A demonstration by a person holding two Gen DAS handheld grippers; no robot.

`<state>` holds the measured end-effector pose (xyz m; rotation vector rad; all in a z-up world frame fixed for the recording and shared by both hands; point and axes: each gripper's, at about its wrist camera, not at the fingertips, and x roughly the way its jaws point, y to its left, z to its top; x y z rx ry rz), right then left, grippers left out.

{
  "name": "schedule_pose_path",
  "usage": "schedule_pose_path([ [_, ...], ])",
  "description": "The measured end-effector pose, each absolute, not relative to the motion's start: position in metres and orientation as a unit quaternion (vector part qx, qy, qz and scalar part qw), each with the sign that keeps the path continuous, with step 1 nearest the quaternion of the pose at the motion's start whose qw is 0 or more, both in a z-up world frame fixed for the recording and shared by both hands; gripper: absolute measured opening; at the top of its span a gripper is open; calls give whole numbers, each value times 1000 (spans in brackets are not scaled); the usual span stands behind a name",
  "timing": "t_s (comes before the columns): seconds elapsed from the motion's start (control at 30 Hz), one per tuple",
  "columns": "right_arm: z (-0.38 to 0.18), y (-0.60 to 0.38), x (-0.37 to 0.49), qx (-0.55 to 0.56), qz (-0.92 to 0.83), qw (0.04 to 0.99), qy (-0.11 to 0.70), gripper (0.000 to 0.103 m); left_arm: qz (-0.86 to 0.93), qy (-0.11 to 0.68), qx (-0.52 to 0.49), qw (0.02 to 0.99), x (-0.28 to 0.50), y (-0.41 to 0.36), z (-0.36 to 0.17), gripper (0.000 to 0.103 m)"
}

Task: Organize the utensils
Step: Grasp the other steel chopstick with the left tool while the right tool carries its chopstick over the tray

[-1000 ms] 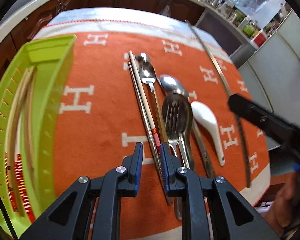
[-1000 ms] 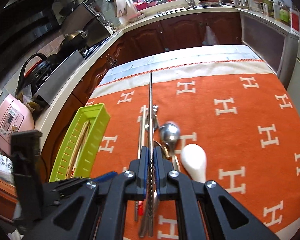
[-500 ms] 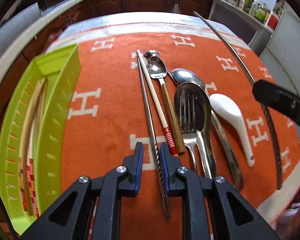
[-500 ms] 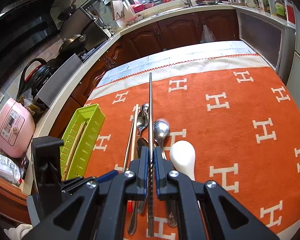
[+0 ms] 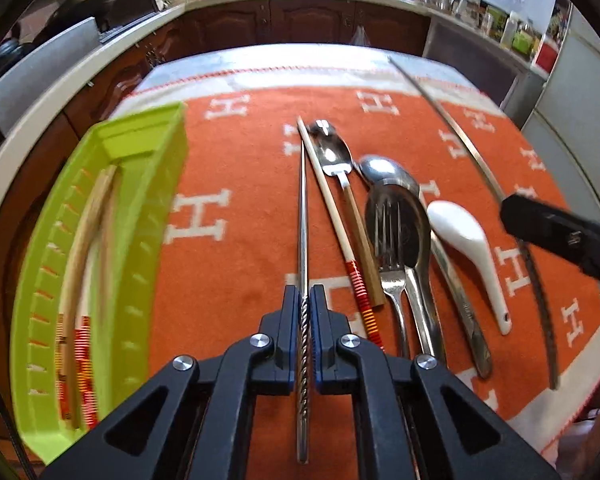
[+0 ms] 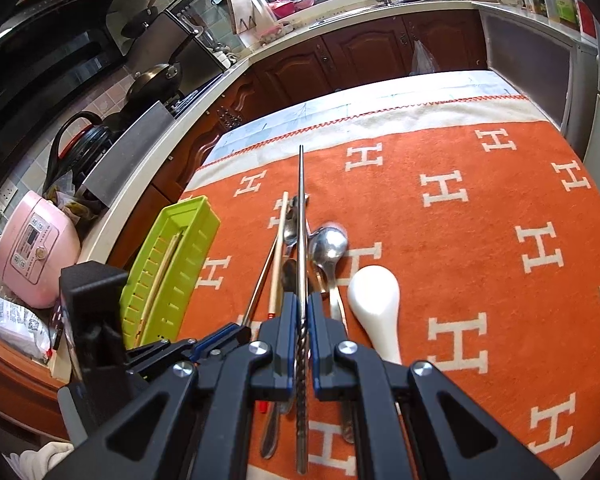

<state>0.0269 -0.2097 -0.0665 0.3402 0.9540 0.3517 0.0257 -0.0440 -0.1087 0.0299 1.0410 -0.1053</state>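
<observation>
Left gripper (image 5: 305,312): jaws have just been closing and now clamp a metal chopstick (image 5: 302,208) at its twisted end, tip reaching over the orange cloth (image 5: 228,280). Half a second ago the chopstick lay loose between parted pads, so the pickup looks made. Right gripper (image 6: 303,320) is likewise clamped on the second metal chopstick (image 6: 301,216). The pair seems ready to move. Green tray (image 5: 148,208) at left holds wooden chopsticks (image 5: 88,220) with red-banded ends; spoons, fork (image 5: 388,240) and white ceramic spoon (image 5: 468,248) remain on the cloth.

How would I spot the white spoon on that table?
Start at the orange cloth patterned with white H letters. A row of cutlery lies on it. The white spoon lies at that row's right end, beside the steel spoons: the only white, glossy piece there.
</observation>
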Motion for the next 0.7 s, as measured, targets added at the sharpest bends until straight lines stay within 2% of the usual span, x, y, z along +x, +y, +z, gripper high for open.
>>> schedule_pose_path([
  [0.37, -43, -153, 29, 144, 231, 843, 464, 5, -3, 426, -32, 904, -9, 38, -29, 3],
  [0.53, -42, -103, 39, 136, 269, 819, 488, 5, 27, 427, -58, 902, -4, 88, -32, 3],
  [0.7, -57, -58, 57, 140, 276, 795, 522, 5, 33, 454, -68, 888, 13, 123, -60, 4],
])
